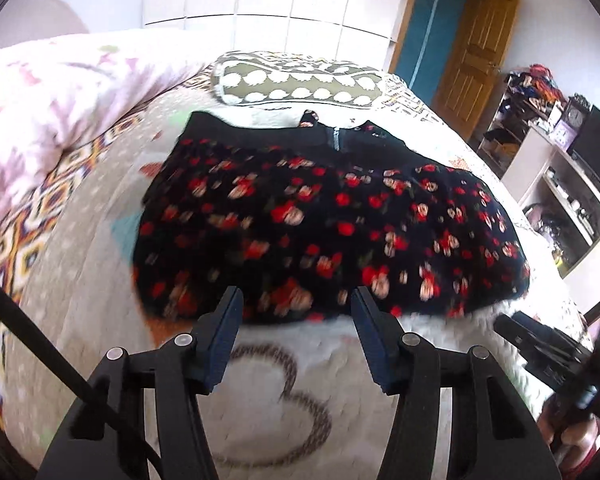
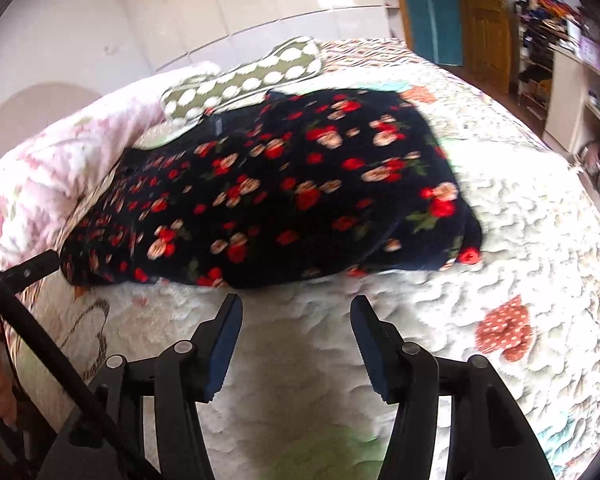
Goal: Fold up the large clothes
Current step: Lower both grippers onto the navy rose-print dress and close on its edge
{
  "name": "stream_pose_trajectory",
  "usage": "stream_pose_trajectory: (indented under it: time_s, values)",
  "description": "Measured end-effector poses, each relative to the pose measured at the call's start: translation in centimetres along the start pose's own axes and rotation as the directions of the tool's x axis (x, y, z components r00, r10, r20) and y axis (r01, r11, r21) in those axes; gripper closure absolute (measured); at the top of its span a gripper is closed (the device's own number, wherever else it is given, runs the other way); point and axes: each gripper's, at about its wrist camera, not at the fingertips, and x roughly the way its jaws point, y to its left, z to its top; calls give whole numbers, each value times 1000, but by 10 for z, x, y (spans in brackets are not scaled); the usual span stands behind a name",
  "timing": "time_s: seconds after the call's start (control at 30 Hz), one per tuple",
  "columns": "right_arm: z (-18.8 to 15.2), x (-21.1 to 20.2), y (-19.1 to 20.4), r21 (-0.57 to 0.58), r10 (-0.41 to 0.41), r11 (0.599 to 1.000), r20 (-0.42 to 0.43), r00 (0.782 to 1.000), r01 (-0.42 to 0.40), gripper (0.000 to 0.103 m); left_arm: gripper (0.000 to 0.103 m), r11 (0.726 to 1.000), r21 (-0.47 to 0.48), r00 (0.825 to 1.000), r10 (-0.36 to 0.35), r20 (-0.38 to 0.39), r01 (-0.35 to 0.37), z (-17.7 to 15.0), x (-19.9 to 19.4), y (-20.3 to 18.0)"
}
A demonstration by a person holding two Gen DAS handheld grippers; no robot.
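Note:
A black dress with red and cream flowers [image 1: 320, 220] lies spread on the quilted bed, its zipper end toward the far pillow. It also shows in the right wrist view [image 2: 284, 192]. My left gripper [image 1: 296, 300] is open and empty, its fingertips just over the dress's near hem. My right gripper [image 2: 296, 308] is open and empty, just short of the near hem, above bare quilt. The right gripper also shows at the right edge of the left wrist view [image 1: 540, 344].
The cream quilt [image 2: 520, 240] with heart patches covers the bed. An olive pillow with white dots [image 1: 296, 84] lies beyond the dress. A pink floral duvet [image 1: 48, 108] is heaped at the left. Shelves [image 1: 560, 184] and a wooden door [image 1: 476, 48] stand at the right.

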Motion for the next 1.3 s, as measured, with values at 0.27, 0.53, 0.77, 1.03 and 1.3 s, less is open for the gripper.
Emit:
stream_pose_trajectory:
  time_s: [0.27, 0.53, 0.77, 1.03, 1.3]
  values:
    - [14, -4, -60, 206, 5, 978, 30, 1000, -11, 37, 58, 994, 99, 978, 64, -201, -45, 17, 104, -23]
    - [23, 12, -102, 385, 73, 919, 55, 996, -89, 32, 56, 980, 165, 985, 128, -119, -108, 7, 107, -37]
    - [34, 23, -99, 420, 72, 903, 69, 995, -95, 19, 56, 983, 157, 987, 116, -107, -99, 6, 107, -37]
    - [45, 26, -90, 417, 74, 904, 71, 995, -96, 19, 56, 989, 134, 990, 85, -110, -70, 6, 104, -30]
    - [44, 16, -73, 380, 42, 922, 86, 995, -72, 19, 56, 991, 122, 992, 65, -107, -52, 5, 103, -27]
